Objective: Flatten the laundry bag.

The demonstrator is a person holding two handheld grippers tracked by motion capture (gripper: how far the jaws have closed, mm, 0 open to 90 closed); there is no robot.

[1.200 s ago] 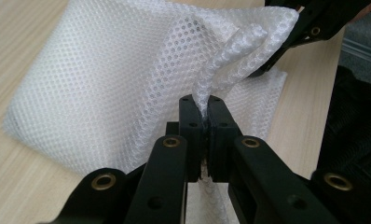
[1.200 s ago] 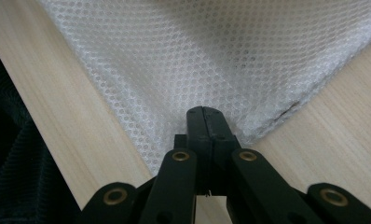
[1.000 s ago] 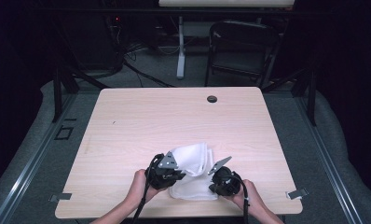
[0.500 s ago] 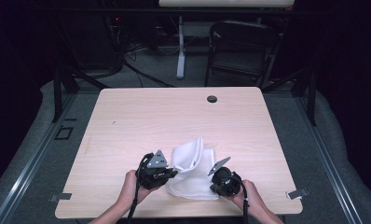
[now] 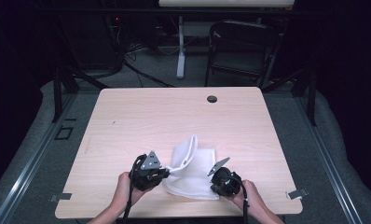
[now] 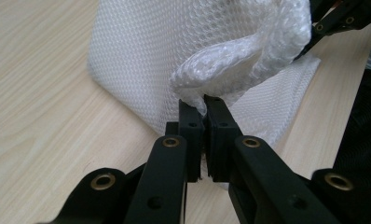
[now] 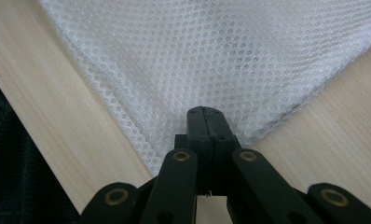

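Change noted vs. 1 s ago: left gripper (image 5: 167, 171) has shifted toward the person's left, away from the cloth's middle, and the edge it holds has been drawn out w/ it; the raised fold of the cloth (image 5: 193, 170) now stands narrower and taller, running up from the left gripper to a peak near mid-desk. Right gripper (image 5: 215, 183) has kept its place at the cloth's near right corner. Judgement: a fold or unfold is in hand, one corner pinned while the other edge is pulled, approx. mid-step; cloth not yet lying flat. Gripper state: in the left gripper view the left gripper (image 6: 202, 109) has its jaws pinched tight on a rolled, bunched edge of the cloth (image 6: 183, 51), only a sliver of gap visible; in the right gripper view the right gripper (image 7: 206, 119) has its jaws fully together on the pointed corner of the cloth (image 7: 211, 51). Location: cloth sits on the near centre of the desk (image 5: 141, 116), between the two hands. Materials: cloth is white open mesh w/ a regular honeycomb of small holes, thin, limp, slightly sheer, thicker and knobbly where doubled. Desk is pale wood-grain laminate, smooth, rounded corners, w/ a dark cable hole (image 5: 212, 99) at the far edge. Jaws are matt black w/ brass-coloured rivets.
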